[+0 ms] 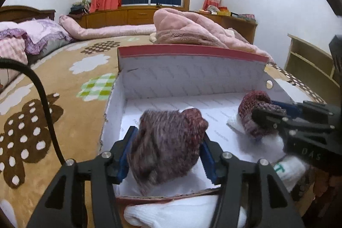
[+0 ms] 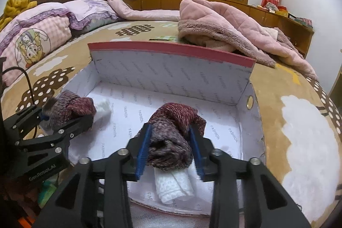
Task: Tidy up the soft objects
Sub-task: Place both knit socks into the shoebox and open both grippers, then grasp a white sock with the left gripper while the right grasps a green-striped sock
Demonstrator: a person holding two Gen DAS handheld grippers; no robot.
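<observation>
We see both grippers reaching down and forward into an open white-lined cardboard box [image 1: 192,76] that sits on the bed [image 1: 64,82], its red-edged lid standing upright at the far side.

The left gripper [image 1: 167,150] points down at a slant over the near left part of the box. A maroon knit sock [image 1: 168,142], white at its lower end, lies between its blue pads [image 1: 208,160]. On the left there is a gap between pad and knit, and the right pad is at most just brushing it, so we read this gripper as released.

The right gripper [image 2: 171,146] slants down over the right half of the box, beside the left one. A second maroon sock [image 2: 173,131] lies on the box floor between its blue fingers [image 2: 144,149], its white end toward the near wall. The fingers flank the knit closely without squeezing it, so this gripper too looks released.

A pink quilted blanket [image 2: 224,27] is heaped behind the box.
</observation>
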